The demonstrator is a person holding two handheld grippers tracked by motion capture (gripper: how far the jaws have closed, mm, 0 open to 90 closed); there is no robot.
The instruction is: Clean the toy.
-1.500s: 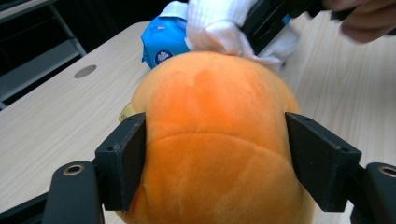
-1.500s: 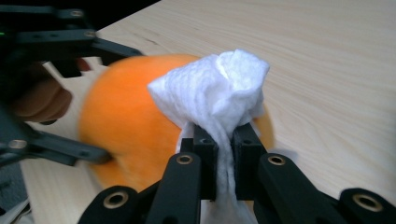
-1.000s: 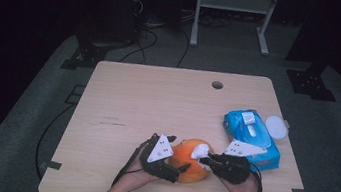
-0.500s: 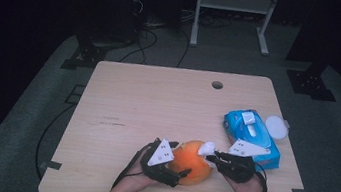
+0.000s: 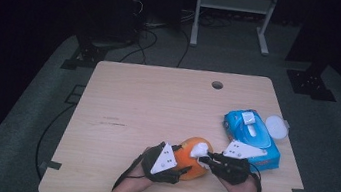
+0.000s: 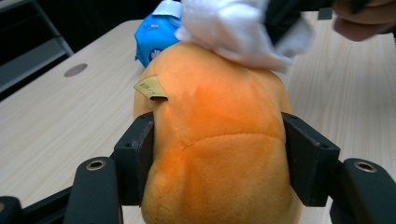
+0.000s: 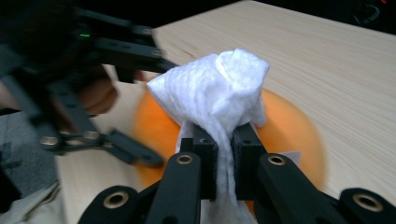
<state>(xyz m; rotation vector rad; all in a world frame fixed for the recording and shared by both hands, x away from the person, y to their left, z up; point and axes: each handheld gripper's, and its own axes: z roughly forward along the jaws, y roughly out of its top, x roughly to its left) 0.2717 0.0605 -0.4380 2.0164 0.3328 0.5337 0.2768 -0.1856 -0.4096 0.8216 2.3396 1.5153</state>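
A: Left hand-held gripper (image 6: 217, 172)?
B: Just been closing; now clamped on the orange plush (image 6: 219, 154), a pad against each flank.
A: And where on the table (image 5: 157, 104)?
B: Near the front edge, about midway along it.
A: Right hand-held gripper (image 7: 224, 154)?
B: Pinched tight on a white wipe (image 7: 219, 98), pressed onto the top of the plush.
A: Anything else nearby?
B: Blue wipe pack (image 5: 251, 137) by the right edge, white lid (image 5: 276, 126) just beside it.
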